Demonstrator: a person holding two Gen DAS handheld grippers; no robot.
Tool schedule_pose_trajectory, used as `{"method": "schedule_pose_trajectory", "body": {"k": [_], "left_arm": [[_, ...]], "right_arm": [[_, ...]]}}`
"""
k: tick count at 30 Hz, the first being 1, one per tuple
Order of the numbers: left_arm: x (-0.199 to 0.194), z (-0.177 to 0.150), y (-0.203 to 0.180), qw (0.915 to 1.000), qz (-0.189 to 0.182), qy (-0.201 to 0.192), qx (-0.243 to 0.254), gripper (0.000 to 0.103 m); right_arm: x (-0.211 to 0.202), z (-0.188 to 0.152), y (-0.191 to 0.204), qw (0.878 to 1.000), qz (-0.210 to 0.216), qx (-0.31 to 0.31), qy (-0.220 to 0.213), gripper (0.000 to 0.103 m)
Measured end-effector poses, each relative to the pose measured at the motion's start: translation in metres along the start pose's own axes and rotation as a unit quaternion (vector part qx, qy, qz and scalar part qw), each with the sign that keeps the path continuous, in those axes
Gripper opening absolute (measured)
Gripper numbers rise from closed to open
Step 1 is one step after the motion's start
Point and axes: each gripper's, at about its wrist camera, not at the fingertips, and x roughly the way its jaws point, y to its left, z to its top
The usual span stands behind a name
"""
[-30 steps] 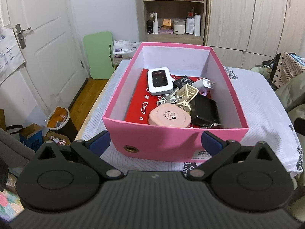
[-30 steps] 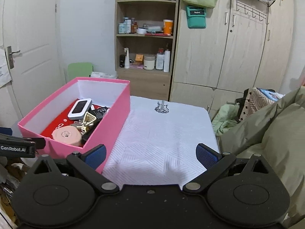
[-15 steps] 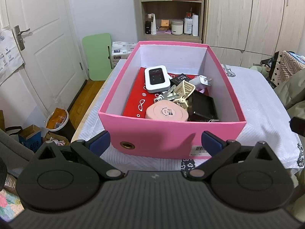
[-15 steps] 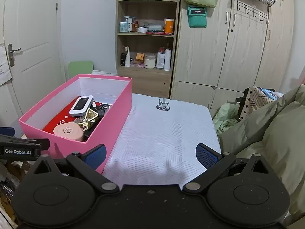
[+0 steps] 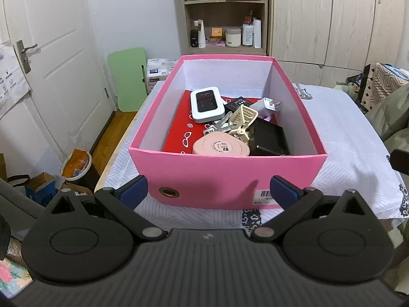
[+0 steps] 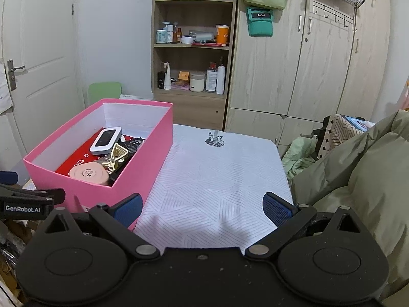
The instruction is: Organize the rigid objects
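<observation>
A pink box (image 5: pixel 225 176) (image 6: pixel 150 153) stands on the left part of a white-clothed table (image 6: pixel 217 179). Inside lie a white pocket device (image 5: pixel 206 104) (image 6: pixel 106 139), a round pink case (image 5: pixel 221 147) (image 6: pixel 88 173), a beige claw clip (image 5: pixel 242 122) (image 6: pixel 116 157), a white charger plug (image 5: pixel 267 105), a black wallet (image 5: pixel 269 140), keys and a red card. My left gripper (image 5: pixel 208 190) hangs open just in front of the box's near wall, holding nothing. Over the table's near edge, to the right of the box, my right gripper (image 6: pixel 202 208) is open with nothing in it.
A wooden shelf (image 6: pixel 191 76) with bottles and jars and a wardrobe (image 6: pixel 306 64) stand behind the table. A white door (image 5: pixel 51 64) and floor clutter (image 5: pixel 74 166) are at the left. Olive bedding (image 6: pixel 358 179) crowds the table's right edge.
Both grippers have drawn back and risen a little from the box, so it looks smaller and lower in both views. Nothing inside the box has moved.
</observation>
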Motion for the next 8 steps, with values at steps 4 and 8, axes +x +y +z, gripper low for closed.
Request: {"method": "schedule_pose_trajectory", "body": {"k": [4,8], "left_arm": [[-0.001,-0.0007,0.001,1.0,0.0,-0.002,-0.002,0.103],[-0.0018,-0.0017,0.0005,0.9999,0.004,-0.01,0.003,0.103]], "right_arm": [[0.0014,-0.0005,-0.0007,1.0,0.0,0.0,0.002,0.102],[0.0025,-0.0017,-0.0001,1.0,0.001,0.0,0.004,0.102]]}}
